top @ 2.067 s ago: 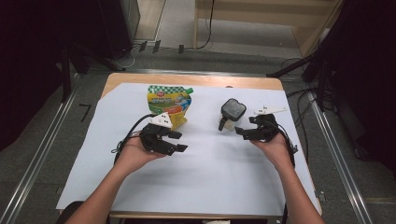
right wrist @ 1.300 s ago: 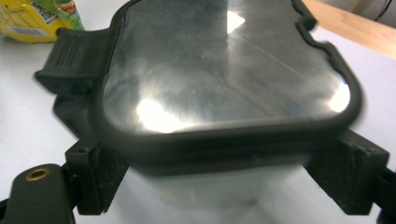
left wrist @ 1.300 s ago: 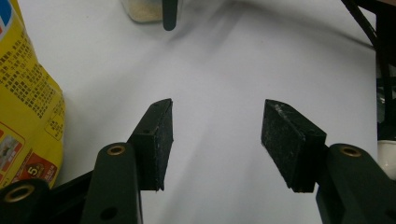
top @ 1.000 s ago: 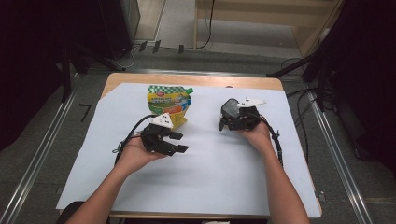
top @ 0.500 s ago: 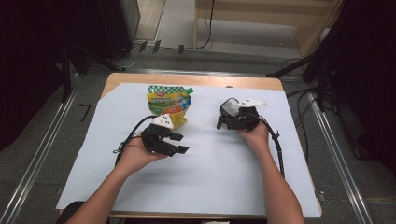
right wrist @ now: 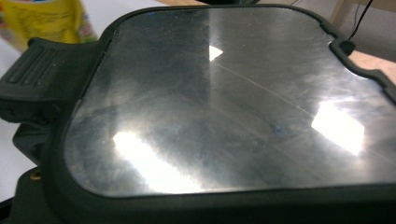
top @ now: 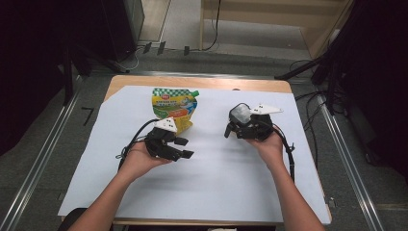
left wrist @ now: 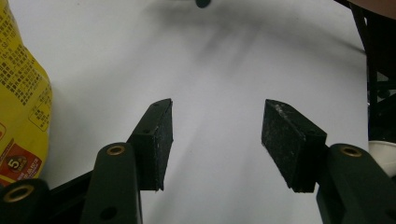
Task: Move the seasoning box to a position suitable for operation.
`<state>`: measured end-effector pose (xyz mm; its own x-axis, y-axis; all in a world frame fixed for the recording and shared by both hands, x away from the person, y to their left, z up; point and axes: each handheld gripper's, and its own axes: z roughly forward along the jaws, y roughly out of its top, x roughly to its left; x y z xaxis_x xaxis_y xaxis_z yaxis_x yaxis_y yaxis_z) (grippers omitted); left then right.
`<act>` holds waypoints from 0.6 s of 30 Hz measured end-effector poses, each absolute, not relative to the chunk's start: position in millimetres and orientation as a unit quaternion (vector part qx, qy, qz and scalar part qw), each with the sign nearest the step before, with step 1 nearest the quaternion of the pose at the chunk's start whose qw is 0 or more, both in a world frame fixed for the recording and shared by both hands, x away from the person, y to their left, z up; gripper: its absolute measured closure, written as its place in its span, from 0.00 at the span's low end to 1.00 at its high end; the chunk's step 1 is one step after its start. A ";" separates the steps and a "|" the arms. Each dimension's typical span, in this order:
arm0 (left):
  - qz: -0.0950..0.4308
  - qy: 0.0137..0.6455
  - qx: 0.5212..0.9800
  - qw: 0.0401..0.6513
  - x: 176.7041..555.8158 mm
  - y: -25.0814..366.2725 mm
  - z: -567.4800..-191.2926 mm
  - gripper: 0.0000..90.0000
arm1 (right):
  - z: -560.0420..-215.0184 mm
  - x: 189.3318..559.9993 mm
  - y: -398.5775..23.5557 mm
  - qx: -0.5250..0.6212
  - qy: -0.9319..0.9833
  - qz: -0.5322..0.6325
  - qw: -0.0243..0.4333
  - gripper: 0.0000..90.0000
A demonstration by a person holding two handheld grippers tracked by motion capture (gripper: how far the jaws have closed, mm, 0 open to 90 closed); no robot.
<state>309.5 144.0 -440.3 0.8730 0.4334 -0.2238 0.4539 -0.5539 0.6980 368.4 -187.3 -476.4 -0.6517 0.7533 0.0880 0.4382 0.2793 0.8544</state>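
Note:
A yellow and green pouch (top: 174,106) lies flat at the back of the white sheet (top: 216,192); its yellow edge (left wrist: 21,102) sits left of my left jaws. My left gripper (top: 184,147) rests just in front of the pouch, open, with bare white sheet between its pads (left wrist: 217,135). My right gripper (top: 240,127) is at a black-rimmed case with a glossy grey face (top: 239,114), which is tipped up off the sheet. That face (right wrist: 224,107) sits so close that it hides the right jaws. A ribbed black tab (right wrist: 44,70) sticks out of its left side.
The sheet covers most of a wooden table (top: 192,83), leaving free room in the middle and front. Cables trail from both grippers. Metal rails (top: 43,159) run along the floor at both sides, with dark equipment and cables beyond the far edge.
My right gripper came in from the right onto the black-rimmed case, then rose a little with the case tipped up. My left gripper and the pouch stayed put.

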 end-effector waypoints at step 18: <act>-0.020 0.258 0.878 0.404 310.3 141.1 -443.8 0.49 | -474.9 299.4 -177.0 0.354 0.798 0.466 0.146 0.17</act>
<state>310.3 141.1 -443.8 0.8665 0.4364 -0.2425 0.4681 -0.5412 0.6986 299.4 -177.0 -474.9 -0.7068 0.7008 0.0970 0.4288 0.3153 0.8466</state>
